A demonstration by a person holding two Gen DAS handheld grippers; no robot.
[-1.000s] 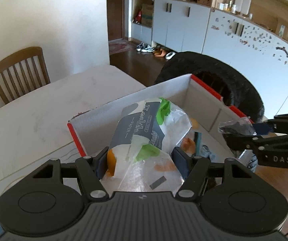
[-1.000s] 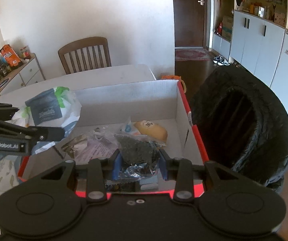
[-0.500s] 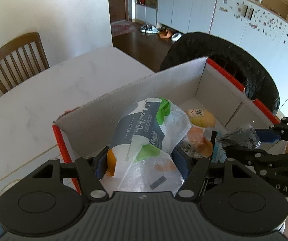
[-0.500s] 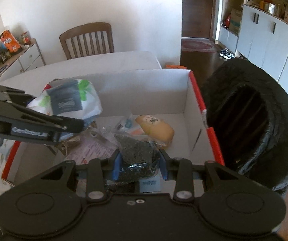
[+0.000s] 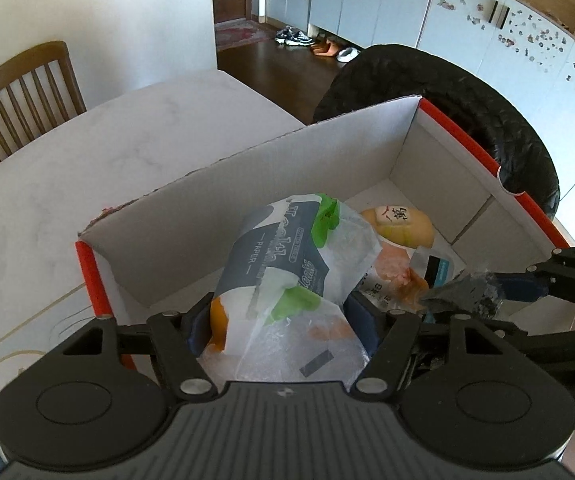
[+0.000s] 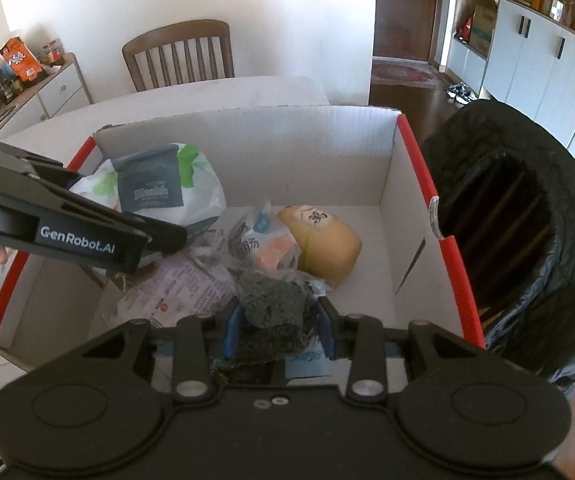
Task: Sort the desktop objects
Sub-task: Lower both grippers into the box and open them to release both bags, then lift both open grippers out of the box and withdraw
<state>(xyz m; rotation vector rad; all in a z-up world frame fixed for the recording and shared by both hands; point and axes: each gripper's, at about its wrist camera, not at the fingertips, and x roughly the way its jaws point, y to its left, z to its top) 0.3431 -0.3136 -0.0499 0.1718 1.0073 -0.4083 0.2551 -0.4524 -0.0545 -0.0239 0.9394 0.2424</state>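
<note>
My left gripper [image 5: 283,320] is shut on a white, grey and green tissue pack [image 5: 283,264] and holds it over the left part of a white cardboard box with red edges [image 5: 247,168]. The pack also shows in the right wrist view [image 6: 155,188]. My right gripper [image 6: 279,324] is shut on a dark crinkled packet [image 6: 275,308], held over the box's near side [image 6: 407,184]; the packet shows in the left wrist view [image 5: 467,292]. A tan bun [image 6: 323,240] and clear wrappers [image 6: 259,240] lie in the box.
The box stands on a white marble table [image 5: 87,168]. A black-lined bin [image 6: 527,220] stands right of the box. A wooden chair [image 6: 179,52] is behind the table, with a low cabinet of snacks [image 6: 27,76] at far left.
Both grippers have moved forward and down over the box, each still holding its item. The box's inside and the bun have come into fuller view.
</note>
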